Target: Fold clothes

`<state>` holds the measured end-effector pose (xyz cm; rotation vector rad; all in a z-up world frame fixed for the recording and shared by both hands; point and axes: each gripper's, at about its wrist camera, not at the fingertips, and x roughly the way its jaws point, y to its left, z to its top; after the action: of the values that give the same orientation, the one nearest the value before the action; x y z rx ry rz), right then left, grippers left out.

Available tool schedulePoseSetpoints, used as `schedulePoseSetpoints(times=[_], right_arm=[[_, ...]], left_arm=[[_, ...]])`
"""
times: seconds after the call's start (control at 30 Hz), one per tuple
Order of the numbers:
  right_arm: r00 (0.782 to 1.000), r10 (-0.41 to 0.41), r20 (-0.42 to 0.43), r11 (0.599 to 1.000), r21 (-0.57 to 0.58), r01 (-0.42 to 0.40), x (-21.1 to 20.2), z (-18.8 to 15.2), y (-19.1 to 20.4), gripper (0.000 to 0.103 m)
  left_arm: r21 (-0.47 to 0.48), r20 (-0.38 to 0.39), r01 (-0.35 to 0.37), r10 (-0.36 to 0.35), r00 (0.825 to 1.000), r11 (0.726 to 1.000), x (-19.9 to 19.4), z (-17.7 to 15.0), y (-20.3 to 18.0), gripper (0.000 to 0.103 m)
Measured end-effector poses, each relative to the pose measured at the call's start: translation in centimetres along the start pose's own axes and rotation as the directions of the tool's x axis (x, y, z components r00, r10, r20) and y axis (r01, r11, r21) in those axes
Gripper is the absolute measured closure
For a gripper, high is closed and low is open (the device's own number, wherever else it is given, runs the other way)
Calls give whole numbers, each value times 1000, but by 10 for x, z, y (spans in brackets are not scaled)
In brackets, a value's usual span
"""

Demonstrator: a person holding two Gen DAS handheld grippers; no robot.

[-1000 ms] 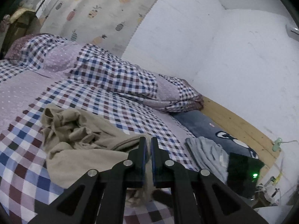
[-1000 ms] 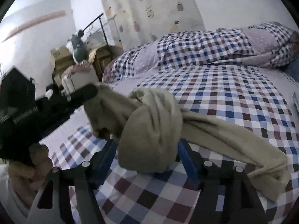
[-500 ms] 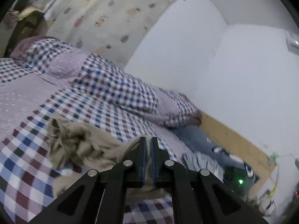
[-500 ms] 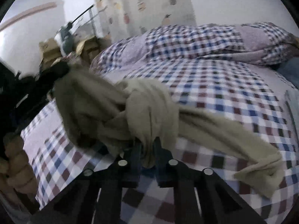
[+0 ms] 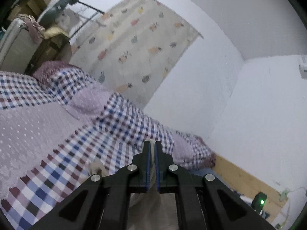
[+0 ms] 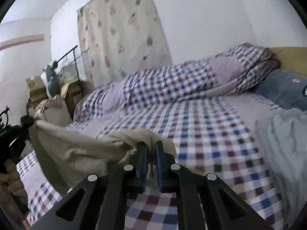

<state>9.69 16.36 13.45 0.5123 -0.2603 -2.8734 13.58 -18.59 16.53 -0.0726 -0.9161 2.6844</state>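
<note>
Two grippers: left gripper (image 5: 151,145), right gripper (image 6: 151,146). One beige garment (image 6: 80,149). One grey garment (image 6: 284,134). One checked bed (image 6: 211,134). One rolled quilt (image 6: 172,82). One fruit-print curtain (image 6: 119,28). One dark blue pillow (image 6: 282,90).

From my left camera, the beige garment (image 5: 151,174) hangs mostly hidden behind the hand-held gripper's arms. In my right view, the grey garment (image 6: 284,140) runs off the picture's right edge, and the person's hand (image 6: 9,180) is blurred at the left edge.
</note>
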Motion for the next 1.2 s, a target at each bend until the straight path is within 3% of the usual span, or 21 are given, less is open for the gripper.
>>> schedulePoseSetpoints(times=[0.17,0.3,0.37,0.4,0.47,0.6,0.7,0.77,0.83,0.9,0.93,1.03,1.2], right_arm=[[995,-78,70,997,3,78,-17,15,-10,96],[990,-108,87,994,10,107,-18,20,-16,96],[990,-130,52,991,-7,131,-9,18,-15,95],[988,-149,30,989,-7,149,-2,14,-17,94],[978,-199,-64,980,17,200,16,3,-33,88],[931,-288,-222,940,119,319,40,-18,-74,78],[923,-295,-247,922,179,343,39,-21,-84,69],[935,-297,-193,931,158,329,30,-16,-75,62],[948,-286,-141,945,120,303,22,-11,-61,47],[959,-266,-99,959,76,274,16,-8,-46,46],[960,-262,-95,962,53,268,16,-9,-41,45],[966,-237,-99,971,10,239,19,-13,-28,45],[969,-204,-138,976,42,212,25,-18,-31,45]], left_arm=[[11,64,-52,51,997,999,-15,13,1,103],[14,-15,-39,39,999,999,0,3,8,103],[6,-71,-62,63,996,998,12,-8,16,103],[-4,-137,-63,61,989,998,24,-16,23,103],[10,-205,-107,106,973,994,36,-26,29,102],[3,-240,-130,127,963,992,44,-32,36,102],[-32,-241,-128,117,964,991,42,-30,44,102],[-65,-232,-120,102,967,991,39,-26,49,101],[-44,-274,-149,132,953,988,41,-26,53,90],[-21,-316,-178,162,935,984,44,-26,56,51],[8,-350,-185,176,920,983,46,-28,56,44],[117,-426,-179,212,879,977,48,-33,49,37],[373,-520,-110,306,798,921,40,-56,27,32]])
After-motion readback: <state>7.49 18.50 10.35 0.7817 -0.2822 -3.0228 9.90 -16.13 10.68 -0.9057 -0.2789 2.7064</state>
